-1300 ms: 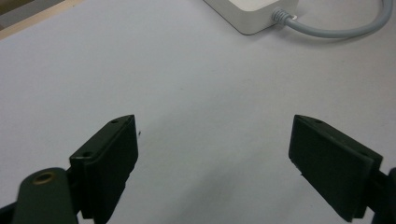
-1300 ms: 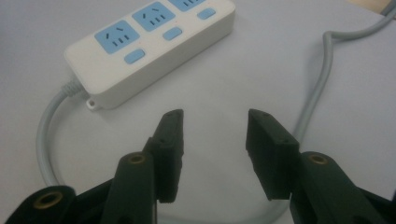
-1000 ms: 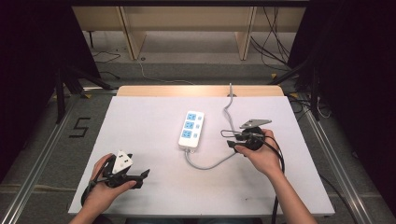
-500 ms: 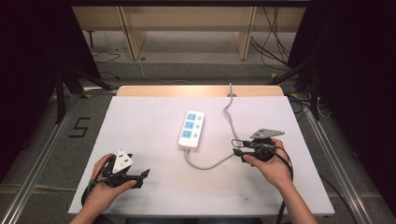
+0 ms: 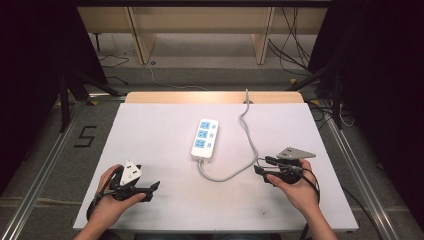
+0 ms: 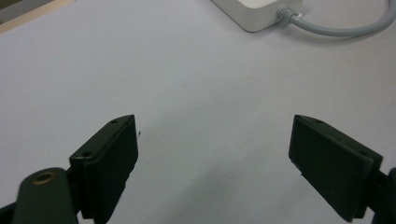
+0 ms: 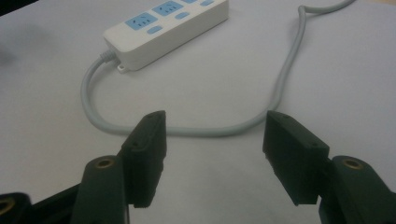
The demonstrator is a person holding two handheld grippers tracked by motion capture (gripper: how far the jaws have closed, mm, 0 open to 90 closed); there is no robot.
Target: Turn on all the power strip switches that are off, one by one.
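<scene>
Nearest, at the front edge of the white table [image 5: 150,125]: left gripper [image 5: 150,188] low on the left, jaws spread wide with nothing between them, aimed across bare tabletop toward the middle. Probably parked there to keep clear while the other hand works. Right gripper [image 5: 260,165] on the opposite side, jaws also wide apart and empty, tips just beside the loop of grey cable [image 5: 230,175]; in the right gripper view the cable [image 7: 196,131] runs across just ahead of both jaws, so likely lined up for a grab on the cord.

Farther in, near the table's centre: white power strip [image 5: 205,138] lying flat, blue sockets up, long side running away from the person. Cable out of its near end, curling toward the right gripper, then climbing back along the strip's right side and over the far wooden edge [image 5: 215,97].

Plenty of open room left of the strip and along the front; less on the right, where the hand sits fairly close to the table's side edge. Floor rails and dark stands beyond on both sides.
</scene>
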